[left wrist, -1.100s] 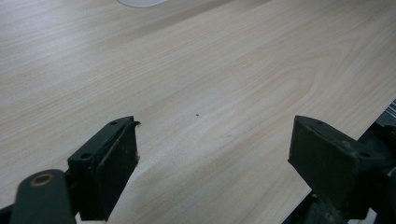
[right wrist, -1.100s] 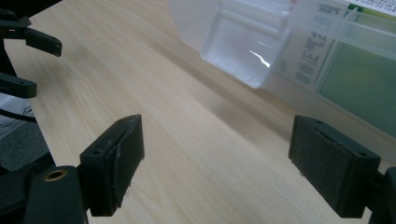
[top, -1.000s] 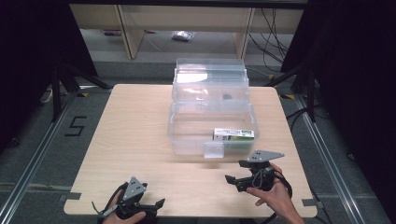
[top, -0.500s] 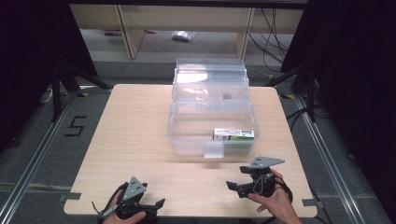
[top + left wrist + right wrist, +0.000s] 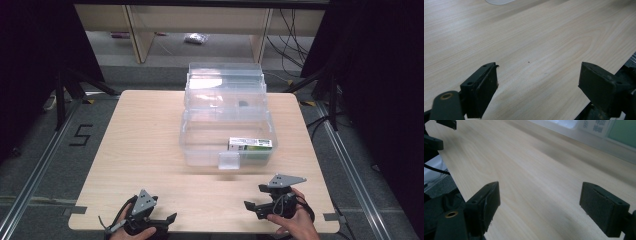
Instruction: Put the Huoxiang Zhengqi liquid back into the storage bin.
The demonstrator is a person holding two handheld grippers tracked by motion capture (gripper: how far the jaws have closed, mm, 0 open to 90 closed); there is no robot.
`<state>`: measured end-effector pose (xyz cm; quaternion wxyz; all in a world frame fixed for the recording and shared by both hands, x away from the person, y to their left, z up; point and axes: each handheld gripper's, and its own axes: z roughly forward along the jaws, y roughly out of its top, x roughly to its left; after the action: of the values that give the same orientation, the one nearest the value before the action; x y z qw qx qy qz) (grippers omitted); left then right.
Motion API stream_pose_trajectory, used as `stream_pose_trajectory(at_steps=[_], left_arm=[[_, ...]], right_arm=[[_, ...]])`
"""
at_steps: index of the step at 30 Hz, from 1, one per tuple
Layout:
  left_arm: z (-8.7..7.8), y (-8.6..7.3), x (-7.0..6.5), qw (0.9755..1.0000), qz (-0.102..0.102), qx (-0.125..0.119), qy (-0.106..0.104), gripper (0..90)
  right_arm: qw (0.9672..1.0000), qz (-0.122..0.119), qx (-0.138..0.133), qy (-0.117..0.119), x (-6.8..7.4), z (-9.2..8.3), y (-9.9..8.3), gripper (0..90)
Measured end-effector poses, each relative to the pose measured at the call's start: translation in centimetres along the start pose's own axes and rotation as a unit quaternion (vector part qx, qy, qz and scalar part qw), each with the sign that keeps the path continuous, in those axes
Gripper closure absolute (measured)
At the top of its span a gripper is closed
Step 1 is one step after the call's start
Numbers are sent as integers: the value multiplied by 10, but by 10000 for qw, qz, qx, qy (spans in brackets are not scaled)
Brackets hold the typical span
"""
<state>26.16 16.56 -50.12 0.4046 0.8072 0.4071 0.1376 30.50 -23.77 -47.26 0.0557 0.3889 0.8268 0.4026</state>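
We hold both tools low at the near edge of the pale wooden table (image 5: 150, 150). Since a second ago our right gripper (image 5: 257, 207) has drawn back toward us from the clear plastic storage box (image 5: 227, 135), while our left gripper (image 5: 162, 220) has stayed put near the left corner. Both grippers stand released, jaws spread wide over bare wood in each gripper view, grasping nothing. The box sits mid-table, well apart from us, lid shut with its front latch tab (image 5: 229, 161) facing us. Inside, against the front right wall, lies a small white and green carton (image 5: 250, 144). We judge the retreat means the box work is either finished or paused.
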Motion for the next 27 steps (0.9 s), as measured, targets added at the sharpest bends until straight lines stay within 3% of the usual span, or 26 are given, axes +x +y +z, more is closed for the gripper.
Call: stream_pose_trajectory(at_steps=[1, 4, 5, 7, 8, 11, 16, 23, 27], left_arm=[[0, 0, 0, 10000, 6, 8, 43, 149], [1, 0, 1, 10000, 5, 39, 63, 149], [1, 0, 0, 10000, -33, 4, 39, 149], [0, 0, 0, 10000, 17, 14, 8, 149], [0, 0, 0, 10000, 10, 6, 16, 149], [1, 0, -1, 10000, -56, -10, 37, 149], [0, 0, -1, 10000, -2, 7, 24, 149], [1, -1, -3, 9999, -35, -9, 99, 149], [1, -1, -3, 10000, -58, -26, 32, 149]], right_arm=[[9998, -190, -29, -9, -2, 0, -1, 178], [9999, -64, 45, 70, 1, 0, -6, 180], [9998, -179, 11, 84, 0, 0, -7, 180], [9999, -160, 43, 34, 0, -1, -9, 181], [9999, 3, 104, 19, 3, -2, -11, 182], [9999, -128, 93, -68, 1, -3, -16, 183], [9998, 7, 189, -84, 3, -4, -23, 183], [9993, -151, 285, -213, 3, -6, -31, 179], [9989, -116, 343, -304, 4, -9, -34, 178]])
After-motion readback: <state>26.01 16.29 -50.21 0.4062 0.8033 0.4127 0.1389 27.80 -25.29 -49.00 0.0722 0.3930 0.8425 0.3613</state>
